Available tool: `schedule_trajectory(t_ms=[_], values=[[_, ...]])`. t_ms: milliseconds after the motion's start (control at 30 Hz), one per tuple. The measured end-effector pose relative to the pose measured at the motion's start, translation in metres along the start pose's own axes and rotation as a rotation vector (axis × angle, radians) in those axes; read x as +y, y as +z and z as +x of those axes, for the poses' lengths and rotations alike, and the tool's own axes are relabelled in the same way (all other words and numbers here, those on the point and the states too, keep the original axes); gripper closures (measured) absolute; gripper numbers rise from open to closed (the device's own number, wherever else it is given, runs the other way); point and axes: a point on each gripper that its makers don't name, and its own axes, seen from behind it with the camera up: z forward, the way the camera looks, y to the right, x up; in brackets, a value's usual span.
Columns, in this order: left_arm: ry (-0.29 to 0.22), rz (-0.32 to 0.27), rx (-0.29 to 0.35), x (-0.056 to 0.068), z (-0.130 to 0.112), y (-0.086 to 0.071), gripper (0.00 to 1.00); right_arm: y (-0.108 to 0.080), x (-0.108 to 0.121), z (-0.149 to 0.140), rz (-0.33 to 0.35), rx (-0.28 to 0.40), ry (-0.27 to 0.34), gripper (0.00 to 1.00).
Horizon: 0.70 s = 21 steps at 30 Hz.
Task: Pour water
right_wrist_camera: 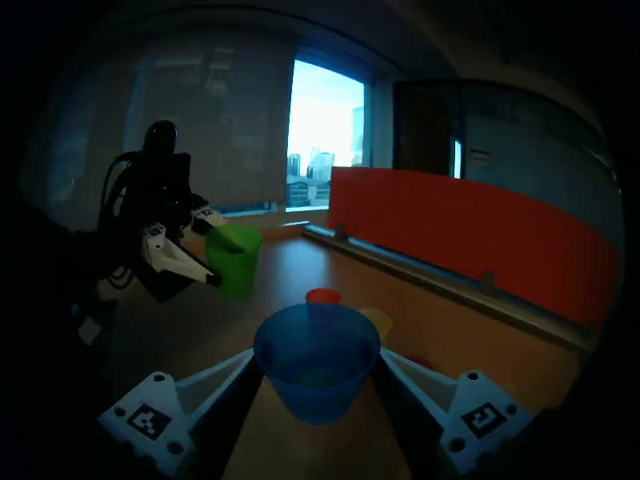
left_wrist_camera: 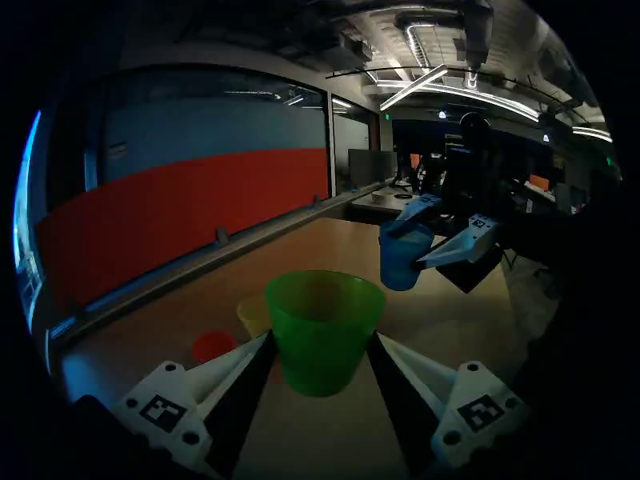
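Observation:
In the left gripper view, a green plastic cup (left_wrist_camera: 324, 330) stands upright between my left gripper's (left_wrist_camera: 322, 356) white fingers, which are shut on it above the wooden table (left_wrist_camera: 352, 248). Farther off, the right gripper (left_wrist_camera: 428, 236) holds a blue cup (left_wrist_camera: 402, 254) in the air. In the right gripper view, the blue cup (right_wrist_camera: 317, 370) sits upright between my right gripper's (right_wrist_camera: 318, 376) fingers, shut on it; something pale lies at its bottom. The left gripper (right_wrist_camera: 196, 252) with the green cup (right_wrist_camera: 234, 260) shows at the left.
On the table lie a small red cup (left_wrist_camera: 213, 345) and a yellow cup (left_wrist_camera: 254, 314), seen again as the red cup (right_wrist_camera: 323, 297) and yellow cup (right_wrist_camera: 376, 320). A red panel (left_wrist_camera: 184, 208) with a rail borders the table's far side. A bright window (right_wrist_camera: 324, 136) lies behind.

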Motion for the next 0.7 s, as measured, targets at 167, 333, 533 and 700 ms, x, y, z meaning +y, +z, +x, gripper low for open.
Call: schedule_trajectory(t_ms=[167, 333, 533, 700], values=[[-0.017, 0.009, 0.043, -0.003, 0.007, -0.002, 0.20, -0.001, 0.002, 0.008, -0.005, 0.033, 0.000, 0.11], [-0.052, 0.016, 0.091, -0.006, 0.015, -0.003, 0.20, -0.001, 0.002, 0.016, -0.010, 0.054, -0.010, 0.10], [-0.067, 0.019, 0.116, -0.008, 0.017, -0.006, 0.20, 0.000, 0.001, 0.026, -0.014, 0.082, -0.015, 0.10], [-0.062, 0.024, 0.130, -0.007, 0.019, -0.006, 0.20, 0.001, 0.000, 0.033, -0.010, 0.106, -0.010, 0.10]])
